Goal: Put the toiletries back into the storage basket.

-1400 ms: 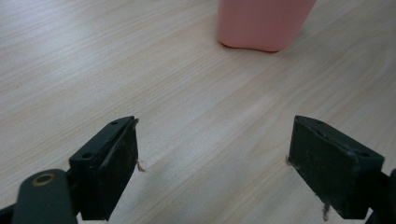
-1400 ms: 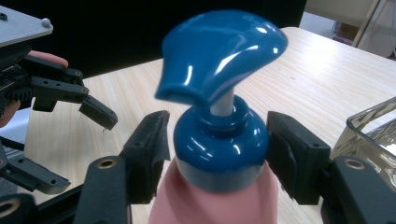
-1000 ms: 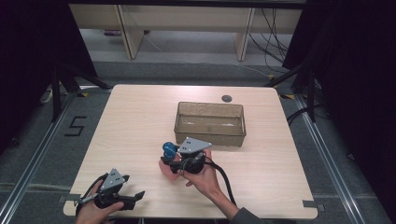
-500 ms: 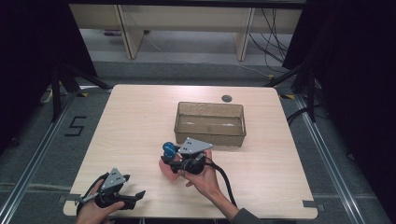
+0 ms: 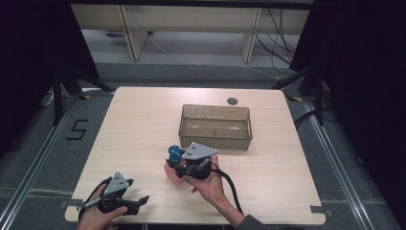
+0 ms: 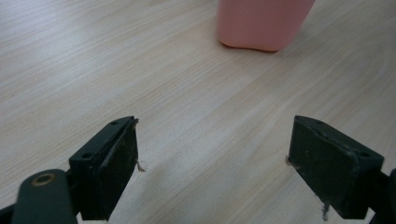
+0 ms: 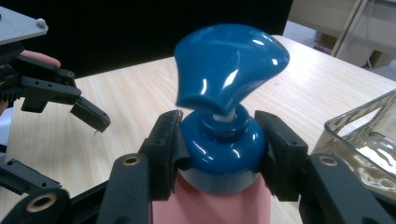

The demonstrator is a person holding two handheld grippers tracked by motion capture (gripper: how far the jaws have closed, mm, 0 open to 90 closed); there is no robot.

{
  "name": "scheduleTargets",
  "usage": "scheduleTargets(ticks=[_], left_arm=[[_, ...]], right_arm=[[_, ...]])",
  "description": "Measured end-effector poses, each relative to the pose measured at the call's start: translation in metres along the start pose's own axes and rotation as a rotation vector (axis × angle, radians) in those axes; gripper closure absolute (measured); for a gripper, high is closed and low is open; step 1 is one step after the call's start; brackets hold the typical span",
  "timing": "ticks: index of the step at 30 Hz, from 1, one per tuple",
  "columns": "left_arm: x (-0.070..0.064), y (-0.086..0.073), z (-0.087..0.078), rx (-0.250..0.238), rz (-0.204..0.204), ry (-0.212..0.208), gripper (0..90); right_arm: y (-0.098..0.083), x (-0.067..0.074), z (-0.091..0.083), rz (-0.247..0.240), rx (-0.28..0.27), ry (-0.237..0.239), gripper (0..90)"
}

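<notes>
- My right gripper (image 7: 219, 154) has just been closing, and its jaws now pinch the blue collar of the pink pump bottle (image 7: 212, 203), right under the blue pump head (image 7: 231, 65).
- The bottle (image 5: 173, 171) stands on the wooden table (image 5: 134, 129), toward my edge and a little in front of the clear plastic bin (image 5: 215, 127), apart from it.
- My left gripper (image 5: 119, 201) rests near the table's front left corner with its jaws spread wide and nothing between them; its own camera shows bare wood and the bottle's pink base (image 6: 264, 23) farther off.
- Risk one: the collar is rounded and glossy, so I judge the pads (image 7: 168, 154) could slide up or off it when I lift, and the bottle would drop or tip.
- Risk two: the grip is high on the bottle, so the body below may swing and knock the bin wall if I carry it that way.
- Risk three: squeezing harder or bumping the pump head might press it and squirt the contents.
- The left gripper is well apart, so it cannot steady the bottle if it tilts.
</notes>
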State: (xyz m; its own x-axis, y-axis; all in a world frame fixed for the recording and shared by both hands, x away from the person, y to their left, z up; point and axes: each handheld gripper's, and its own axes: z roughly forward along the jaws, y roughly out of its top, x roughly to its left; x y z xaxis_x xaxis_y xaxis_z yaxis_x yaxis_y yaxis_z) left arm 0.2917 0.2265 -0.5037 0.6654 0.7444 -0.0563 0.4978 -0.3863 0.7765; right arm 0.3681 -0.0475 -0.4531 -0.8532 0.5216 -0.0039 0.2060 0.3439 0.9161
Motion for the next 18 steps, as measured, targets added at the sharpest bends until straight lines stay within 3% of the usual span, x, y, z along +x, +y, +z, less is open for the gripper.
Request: scheduleTargets(ticks=[1, 2, 4, 9, 12, 14, 18], left_arm=[[0.002, 0.001, -0.001, 0.015, 0.031, 0.006, 15.3], [0.002, 0.001, 0.0, 0.016, 0.037, 0.005, 15.2], [0.0, 0.001, 0.001, 0.01, 0.008, -0.003, 15.2], [0.0, 0.001, 0.001, 0.008, 0.013, -0.004, 15.2], [0.0, 0.0, 0.001, 0.007, 0.013, -0.005, 15.2], [0.0, 0.0, 0.0, 0.004, 0.009, -0.005, 15.2], [0.0, 0.0, 0.001, 0.008, 0.007, -0.006, 15.3]], right_arm=[[0.001, -0.001, -0.001, 0.0, -0.001, 0.001, 53.2], [0.002, -0.002, -0.003, 0.004, -0.002, 0.0, 53.2], [0.004, -0.004, -0.005, 0.003, -0.014, -0.009, 53.2], [0.009, -0.01, -0.013, 0.022, -0.024, -0.017, 53.2], [0.014, -0.014, -0.017, -0.002, -0.032, -0.038, 53.2], [0.016, -0.017, -0.018, 0.029, -0.036, -0.024, 53.2], [0.022, -0.025, -0.026, 0.041, -0.039, -0.053, 53.2]])
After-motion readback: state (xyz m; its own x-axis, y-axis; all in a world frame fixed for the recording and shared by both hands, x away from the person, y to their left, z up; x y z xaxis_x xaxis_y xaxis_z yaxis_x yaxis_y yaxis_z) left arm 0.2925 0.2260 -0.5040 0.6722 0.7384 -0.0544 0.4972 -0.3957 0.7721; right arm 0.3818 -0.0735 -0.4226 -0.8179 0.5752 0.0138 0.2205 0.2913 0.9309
